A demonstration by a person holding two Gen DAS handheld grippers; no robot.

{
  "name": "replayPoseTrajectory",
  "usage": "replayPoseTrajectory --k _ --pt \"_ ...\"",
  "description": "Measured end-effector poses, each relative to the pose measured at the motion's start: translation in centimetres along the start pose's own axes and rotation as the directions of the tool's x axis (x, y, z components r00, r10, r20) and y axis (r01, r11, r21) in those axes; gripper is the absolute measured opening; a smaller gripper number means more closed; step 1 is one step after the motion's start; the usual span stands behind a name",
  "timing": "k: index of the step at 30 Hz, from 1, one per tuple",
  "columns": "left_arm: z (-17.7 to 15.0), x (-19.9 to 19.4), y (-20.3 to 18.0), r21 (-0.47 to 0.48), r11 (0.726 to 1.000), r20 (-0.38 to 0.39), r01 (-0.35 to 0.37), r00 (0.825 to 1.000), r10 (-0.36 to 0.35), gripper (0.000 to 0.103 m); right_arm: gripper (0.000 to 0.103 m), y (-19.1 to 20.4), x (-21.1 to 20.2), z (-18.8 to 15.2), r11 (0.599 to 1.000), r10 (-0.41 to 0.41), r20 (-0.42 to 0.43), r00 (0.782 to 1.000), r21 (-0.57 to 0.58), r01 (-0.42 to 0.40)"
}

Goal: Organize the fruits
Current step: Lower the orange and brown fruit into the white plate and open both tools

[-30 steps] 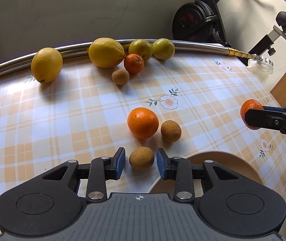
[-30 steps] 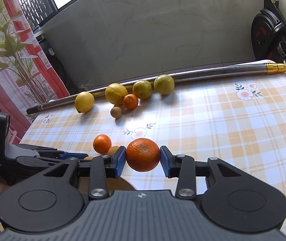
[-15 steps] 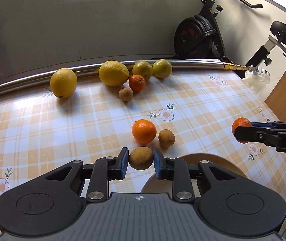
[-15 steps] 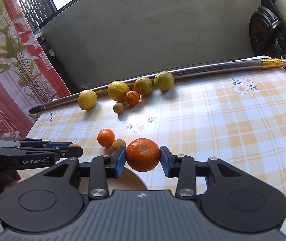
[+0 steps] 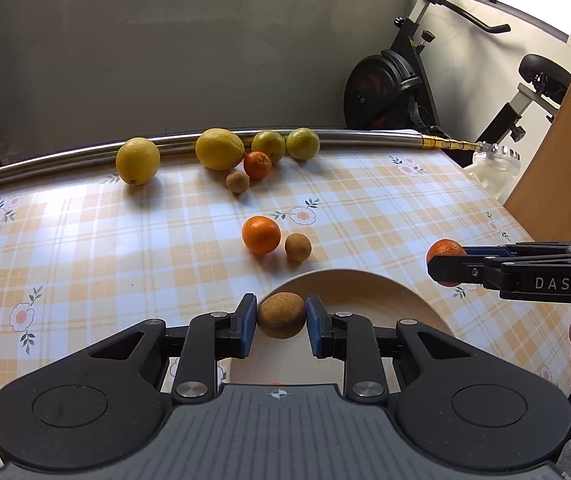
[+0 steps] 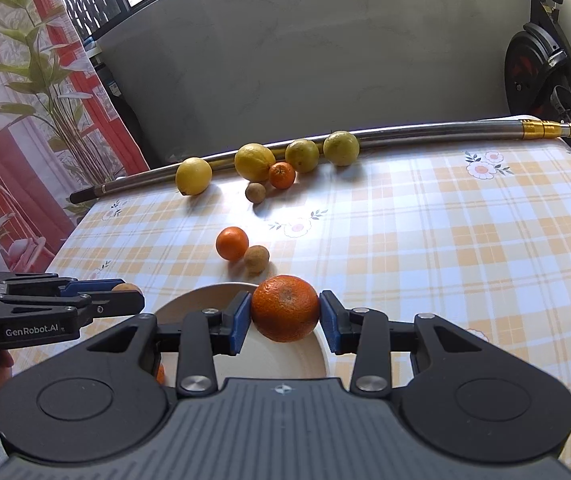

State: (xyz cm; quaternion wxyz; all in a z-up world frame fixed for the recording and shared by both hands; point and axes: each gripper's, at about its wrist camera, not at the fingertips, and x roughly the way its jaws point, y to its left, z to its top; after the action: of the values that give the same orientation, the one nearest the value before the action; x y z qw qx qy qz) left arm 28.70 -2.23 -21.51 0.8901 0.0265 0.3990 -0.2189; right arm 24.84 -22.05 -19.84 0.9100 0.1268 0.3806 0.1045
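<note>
Left tool [image 5: 281,316]: pads pinching a brown fruit [image 5: 281,315], carrying it above the near rim of the beige plate [image 5: 365,292].
Right tool [image 6: 285,309]: pads gripping a large orange [image 6: 284,308], holding it over the far edge of the same plate [image 6: 193,300].
Ahead of both tools, lying loose on the checked table [image 5: 85,240]: one orange [image 5: 261,235] touching or just beside a second brown fruit [image 5: 297,247].
Farther ahead, resting along the metal pole [image 5: 365,135]: four yellow citrus fruits [image 5: 219,149], a small orange [image 5: 257,165] and a third brown fruit [image 5: 237,181].
Beyond the table: an exercise bike [image 5: 397,88].
</note>
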Motion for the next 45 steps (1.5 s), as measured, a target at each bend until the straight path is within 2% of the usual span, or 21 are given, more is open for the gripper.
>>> replayPoseTrajectory --k 11,20,32,45 --pt "-1.0 1.4 0.1 0.021 1.000 -0.045 0.015 0.999 -0.014 0.029 0.040 -0.5 1.6 -0.9 0.999 0.002 -0.088 0.996 0.044 0.002" --pt "-1.3 3.2 -0.3 0.088 0.996 -0.092 0.003 0.996 0.005 0.029 0.040 0.6 3.0 -1.1 1.000 -0.021 -0.150 0.988 -0.020 0.018" --pt "-1.5 3.9 0.1 0.094 0.995 -0.114 -0.018 0.993 0.028 0.029 0.040 0.9 4.4 -1.3 0.999 -0.034 -0.206 0.978 -0.039 0.027" --pt "-1.7 4.3 0.2 0.097 0.995 -0.128 -0.023 0.991 0.036 0.029 0.041 0.9 4.8 -1.5 0.999 -0.021 -0.229 0.973 -0.033 0.014"
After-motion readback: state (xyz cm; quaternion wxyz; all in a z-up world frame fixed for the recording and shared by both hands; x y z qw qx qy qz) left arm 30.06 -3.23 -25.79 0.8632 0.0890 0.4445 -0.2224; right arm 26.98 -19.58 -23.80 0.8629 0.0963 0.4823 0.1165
